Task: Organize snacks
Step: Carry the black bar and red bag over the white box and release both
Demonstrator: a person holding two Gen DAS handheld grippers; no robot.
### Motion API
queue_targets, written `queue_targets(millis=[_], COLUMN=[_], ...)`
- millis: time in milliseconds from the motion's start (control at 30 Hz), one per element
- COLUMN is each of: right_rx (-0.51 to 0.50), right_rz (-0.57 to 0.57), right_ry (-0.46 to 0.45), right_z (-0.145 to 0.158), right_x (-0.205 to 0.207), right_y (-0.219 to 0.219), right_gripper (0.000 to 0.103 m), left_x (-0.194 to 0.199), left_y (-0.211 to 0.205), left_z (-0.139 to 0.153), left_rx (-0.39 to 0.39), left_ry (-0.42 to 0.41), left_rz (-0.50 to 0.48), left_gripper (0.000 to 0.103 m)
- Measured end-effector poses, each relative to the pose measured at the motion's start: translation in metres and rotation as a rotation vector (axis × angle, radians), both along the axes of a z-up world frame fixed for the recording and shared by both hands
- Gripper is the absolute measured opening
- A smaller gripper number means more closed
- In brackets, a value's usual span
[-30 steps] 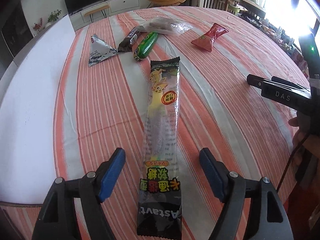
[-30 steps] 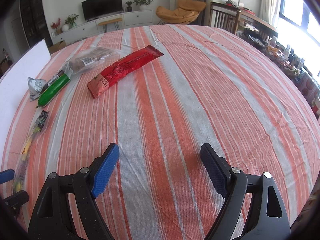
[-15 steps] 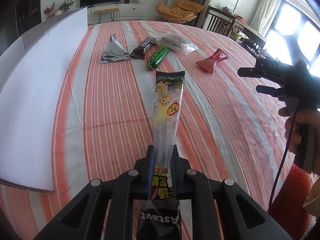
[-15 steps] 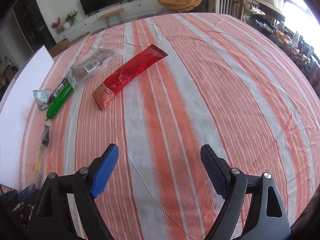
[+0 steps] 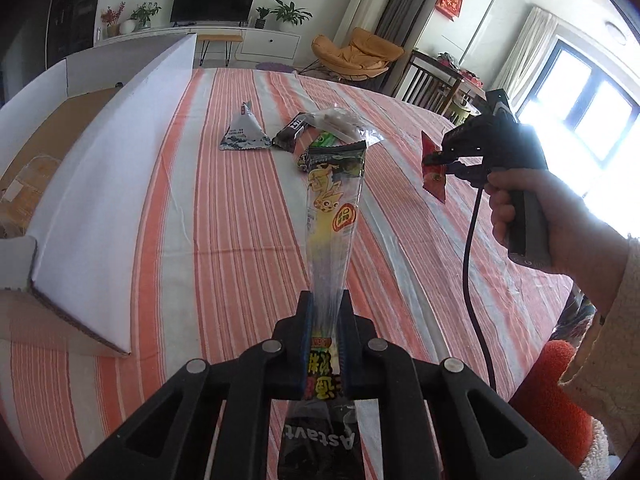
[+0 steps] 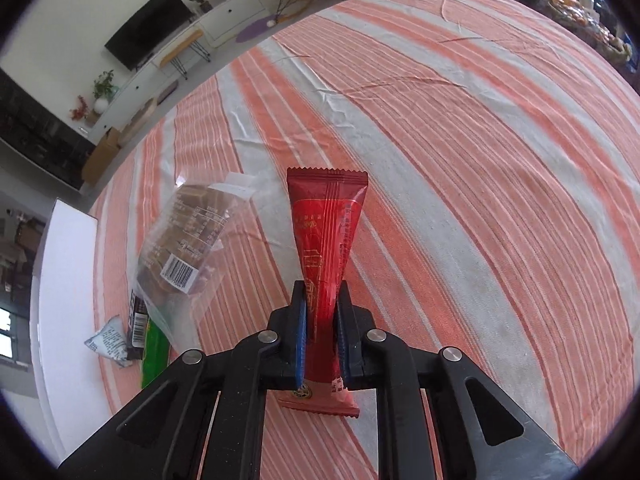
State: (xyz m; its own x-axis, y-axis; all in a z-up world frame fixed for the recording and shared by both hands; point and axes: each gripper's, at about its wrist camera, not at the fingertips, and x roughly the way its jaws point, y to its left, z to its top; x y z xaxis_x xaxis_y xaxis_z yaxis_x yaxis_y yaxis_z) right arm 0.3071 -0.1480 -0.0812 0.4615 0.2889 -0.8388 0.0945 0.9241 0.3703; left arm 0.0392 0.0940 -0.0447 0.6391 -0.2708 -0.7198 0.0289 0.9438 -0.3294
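Where the woven cloth of orange and grey stripes spreads, lightly creased, over the table (image 5: 224,216), a big open cardboard box (image 5: 120,184) with smooth white outer walls and a raw brown inside stands along its edge at nine o'clock in the left wrist view. Beyond the gripper, at twelve o'clock, the loose snacks lie close together: a crinkly clear bag (image 6: 188,248) of brown pieces with a barcode label, a glossy green stick (image 6: 154,354) partly under it, a dark brown bar (image 5: 291,133) touching both, and a small silver-blue pyramid pouch (image 5: 243,133) just beside the bar at its nine o'clock side. At three o'clock a hand (image 5: 532,208) in a fleecy cream sleeve grips the handle of the right gripper (image 6: 322,330), which tilts steeply down; its blue pads are clamped on a flat red foil sachet (image 6: 326,232) with zigzag-cut ends, pinched near its lower end so the wider end fans up clear of the cloth. Likewise angled down, the left gripper (image 5: 325,340) is closed tight on a long, thin, clear-and-black candy sleeve (image 5: 334,200) printed with a yellow cartoon, held near its lower end, the rest rising toward twelve o'clock off the table.
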Motion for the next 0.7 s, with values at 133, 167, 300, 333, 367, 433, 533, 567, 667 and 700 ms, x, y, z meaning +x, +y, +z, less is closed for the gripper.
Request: queue_targets(millis=[133, 167, 300, 333, 367, 433, 533, 567, 667, 700], right_rx=[0.022, 0.019, 0.051, 0.070, 0.093, 0.144, 0.237, 0.259, 0.289, 0.292], right_rz=[0.063, 0.085, 0.186, 0.217, 0.257, 0.341, 0.480, 0.530, 0.651, 0.681], right_ry=[-0.085, -0.099, -0.150, -0.165, -0.185, -0.224, -0.267, -0.283, -0.306, -0.308], right_z=[0.033, 0.042, 0.080, 0.091, 0.104, 0.130, 0.165, 0.176, 0.194, 0.196], right_x=[-0.038, -0.046, -0.068, -0.072, -0.076, -0.084, -0.100, -0.107, -0.124, -0.129], right_y=[-0.020, -0.021, 0.002, 0.014, 0.032, 0.071, 0.143, 0.172, 0.248, 0.271], right_gripper=[0.011, 0.011, 0.011, 0.011, 0.011, 0.011, 0.011, 0.011, 0.011, 0.011], left_x=[-0.003, -0.004, -0.014, -0.018, -0.021, -0.027, -0.032, -0.033, -0.030, -0.026], left_y=[0.011, 0.014, 0.039, 0.049, 0.060, 0.090, 0.143, 0.161, 0.212, 0.226], left_z=[0.018, 0.025, 0.064, 0.076, 0.089, 0.114, 0.140, 0.145, 0.148, 0.145], left_rx=[-0.120, -0.148, -0.255, -0.272, -0.279, -0.274, -0.230, -0.196, -0.086, -0.040], left_ry=[-0.043, -0.056, -0.132, -0.158, -0.185, -0.241, -0.287, -0.293, -0.273, -0.255], left_rz=[0.020, 0.026, 0.063, 0.078, 0.094, 0.147, 0.248, 0.291, 0.401, 0.430], left_gripper=[0.010, 0.010, 0.010, 0.010, 0.010, 0.010, 0.010, 0.010, 0.010, 0.010])
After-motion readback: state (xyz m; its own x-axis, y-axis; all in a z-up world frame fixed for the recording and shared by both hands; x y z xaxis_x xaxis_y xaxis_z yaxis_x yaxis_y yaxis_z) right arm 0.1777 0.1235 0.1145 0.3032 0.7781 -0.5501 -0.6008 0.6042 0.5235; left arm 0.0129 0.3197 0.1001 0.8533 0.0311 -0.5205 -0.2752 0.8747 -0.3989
